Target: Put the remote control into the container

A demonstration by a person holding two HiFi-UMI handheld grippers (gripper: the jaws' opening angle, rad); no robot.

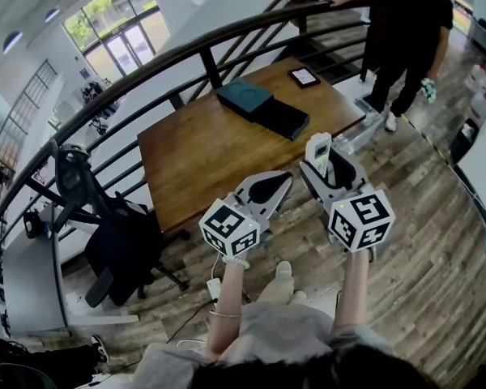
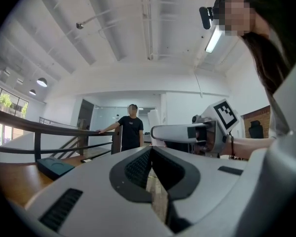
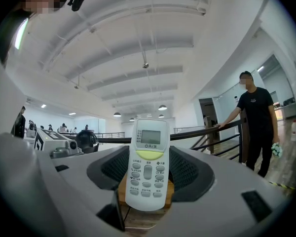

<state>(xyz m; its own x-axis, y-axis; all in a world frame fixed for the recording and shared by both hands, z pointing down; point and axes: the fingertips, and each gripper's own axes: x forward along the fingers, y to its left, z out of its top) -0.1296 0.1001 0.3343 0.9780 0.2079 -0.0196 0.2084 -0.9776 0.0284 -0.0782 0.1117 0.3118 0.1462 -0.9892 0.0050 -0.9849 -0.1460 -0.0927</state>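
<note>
Two jaws of the right gripper [image 1: 328, 167] are closed on the white remote control [image 3: 147, 164], which is held upright between them, with its screen and buttons turned toward that gripper's camera. The jaws of the left gripper [image 1: 279, 181] are brought together at the tips, and nothing is held between them. Both grippers are held in the air side by side, near the closer edge of the wooden table [image 1: 194, 160]. On the far part of the table a teal container [image 1: 245, 96] is seen, touching a black box [image 1: 281, 120] and well apart from the remote control. Behind the table, one hand of a person in black [image 1: 409, 31] is laid on the railing [image 1: 186, 59].
</note>
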